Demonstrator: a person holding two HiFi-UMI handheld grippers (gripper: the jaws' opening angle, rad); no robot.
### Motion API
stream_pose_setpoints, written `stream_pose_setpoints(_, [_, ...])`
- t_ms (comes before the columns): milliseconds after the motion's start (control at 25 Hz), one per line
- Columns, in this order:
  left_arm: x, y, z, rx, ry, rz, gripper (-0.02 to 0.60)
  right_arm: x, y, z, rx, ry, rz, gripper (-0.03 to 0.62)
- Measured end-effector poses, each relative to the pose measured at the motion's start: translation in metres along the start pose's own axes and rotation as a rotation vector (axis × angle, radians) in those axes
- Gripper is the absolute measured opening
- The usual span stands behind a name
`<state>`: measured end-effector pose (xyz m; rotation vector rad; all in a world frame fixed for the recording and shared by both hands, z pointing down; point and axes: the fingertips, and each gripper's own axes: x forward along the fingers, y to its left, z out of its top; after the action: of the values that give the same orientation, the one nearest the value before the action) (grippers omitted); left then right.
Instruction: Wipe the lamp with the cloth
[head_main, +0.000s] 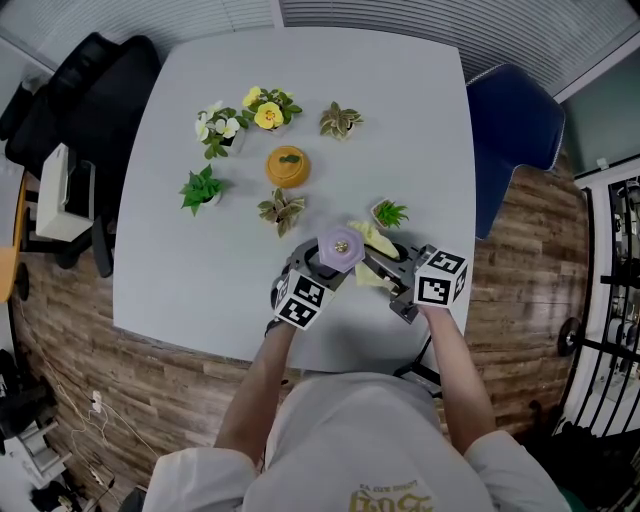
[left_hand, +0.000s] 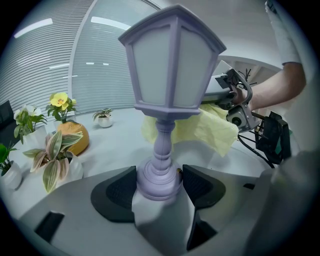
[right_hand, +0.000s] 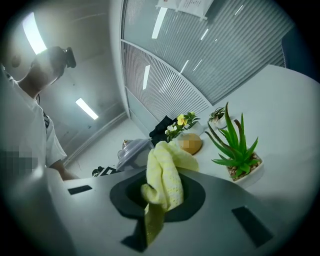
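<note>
A small lilac lantern-shaped lamp (left_hand: 170, 65) stands upright with its round base clamped in my left gripper (left_hand: 159, 185), which is shut on it. In the head view the lamp (head_main: 341, 246) shows from above, near the table's front edge. My right gripper (right_hand: 161, 196) is shut on a pale yellow cloth (right_hand: 164, 180). The cloth (left_hand: 200, 127) hangs just behind the lamp's stem, below the shade; whether they touch I cannot tell. In the head view the cloth (head_main: 372, 252) lies right of the lamp, next to my right gripper (head_main: 388, 268).
On the grey table (head_main: 200, 270) stand several small potted plants: a spiky green one (head_main: 389, 213) just beyond the cloth, a striped-leaf one (head_main: 281, 211) and an orange pot (head_main: 288, 166) behind. A blue chair (head_main: 515, 130) stands at the right, a black chair (head_main: 90, 110) at the left.
</note>
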<state>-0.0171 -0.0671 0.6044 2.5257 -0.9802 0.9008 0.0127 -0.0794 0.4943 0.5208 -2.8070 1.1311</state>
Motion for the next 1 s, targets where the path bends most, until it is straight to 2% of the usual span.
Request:
stream_pose_setpoints(520, [0.0,0.0,0.0,0.0,0.0,0.001,0.293,-0.012,0.02,0.006,-0.033,-0.036,0.041,0.034])
stream_pose_setpoints(1000, [0.0,0.0,-0.001,0.002,0.001,0.003,0.293,-0.019,0.033,-0.002,-0.053,-0.011,0.051,0.034])
